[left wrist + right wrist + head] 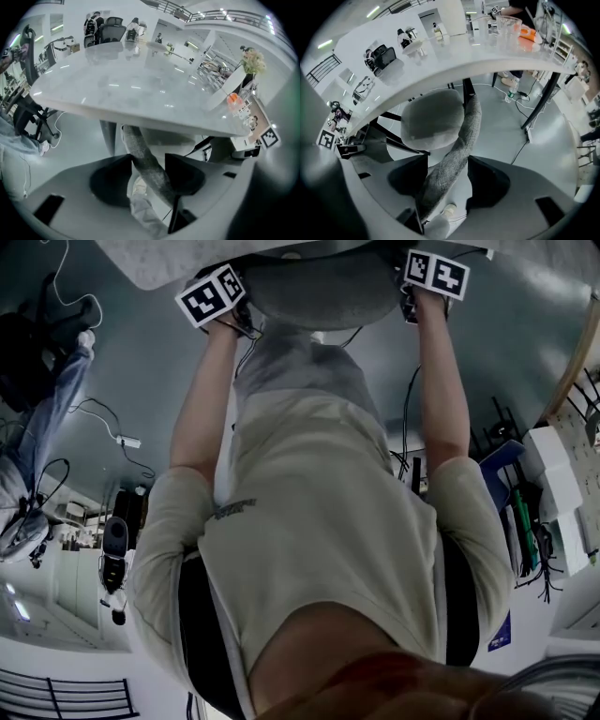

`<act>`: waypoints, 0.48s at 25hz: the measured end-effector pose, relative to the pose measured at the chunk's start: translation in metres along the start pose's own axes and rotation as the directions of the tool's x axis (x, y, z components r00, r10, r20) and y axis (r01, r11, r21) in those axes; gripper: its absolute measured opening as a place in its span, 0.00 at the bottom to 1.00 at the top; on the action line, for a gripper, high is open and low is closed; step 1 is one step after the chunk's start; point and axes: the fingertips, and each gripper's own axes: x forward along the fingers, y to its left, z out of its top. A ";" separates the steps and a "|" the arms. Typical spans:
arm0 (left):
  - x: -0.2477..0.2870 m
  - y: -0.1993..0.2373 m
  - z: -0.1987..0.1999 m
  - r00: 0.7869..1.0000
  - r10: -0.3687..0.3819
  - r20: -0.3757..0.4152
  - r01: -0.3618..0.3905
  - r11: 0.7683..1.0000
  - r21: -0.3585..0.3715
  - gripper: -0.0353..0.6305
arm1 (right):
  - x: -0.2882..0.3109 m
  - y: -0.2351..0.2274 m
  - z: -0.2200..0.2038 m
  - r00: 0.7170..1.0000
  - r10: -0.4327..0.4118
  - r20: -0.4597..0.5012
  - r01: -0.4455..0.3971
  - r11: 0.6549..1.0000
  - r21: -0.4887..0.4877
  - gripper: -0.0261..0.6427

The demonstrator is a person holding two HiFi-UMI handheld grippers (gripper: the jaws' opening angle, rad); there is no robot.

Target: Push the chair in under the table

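1. Left gripper (147, 158) and right gripper (447, 159), jaws apart and unclamped, straddle the backrest (461, 140), a thin curved band of coarse grey fabric.
2. Just beyond, the chair's rounded, padded seat (433, 122) sits partly beneath the table's rim.
3. The table (140, 93) is smooth glossy white with a curved edge. Bare grey floor (511, 131) lies open to the seat's right.
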 end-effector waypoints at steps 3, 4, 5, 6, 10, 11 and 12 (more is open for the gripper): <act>-0.016 -0.002 0.001 1.000 -0.008 0.014 0.007 1.000 0.024 0.38 | -0.017 0.004 0.003 0.999 -0.016 0.043 0.016 1.000 0.001 0.44; -0.021 -0.001 0.001 1.000 -0.012 0.021 0.012 1.000 0.029 0.38 | -0.024 0.007 0.006 0.998 -0.022 0.067 0.022 1.000 0.001 0.43; -0.025 -0.001 0.000 1.000 -0.019 0.025 0.019 0.999 0.032 0.37 | -0.032 0.010 0.009 0.995 -0.027 0.092 0.027 1.000 0.001 0.42; -0.030 -0.002 -0.002 0.999 -0.027 0.024 0.027 0.999 0.032 0.37 | -0.040 0.014 0.012 0.993 -0.027 0.115 0.028 1.000 0.000 0.42; -0.061 -0.022 -0.003 0.997 -0.052 0.052 0.049 0.997 0.063 0.35 | -0.082 0.023 0.025 0.981 -0.018 0.192 0.020 1.000 -0.011 0.39; -0.070 -0.027 -0.001 0.996 -0.061 0.070 0.056 0.996 0.075 0.32 | -0.092 0.025 0.029 0.976 -0.022 0.216 0.027 0.999 -0.017 0.36; -0.080 -0.031 0.003 0.993 -0.069 0.091 0.061 0.994 0.085 0.30 | -0.103 0.028 0.033 0.970 -0.030 0.243 0.037 0.999 -0.026 0.32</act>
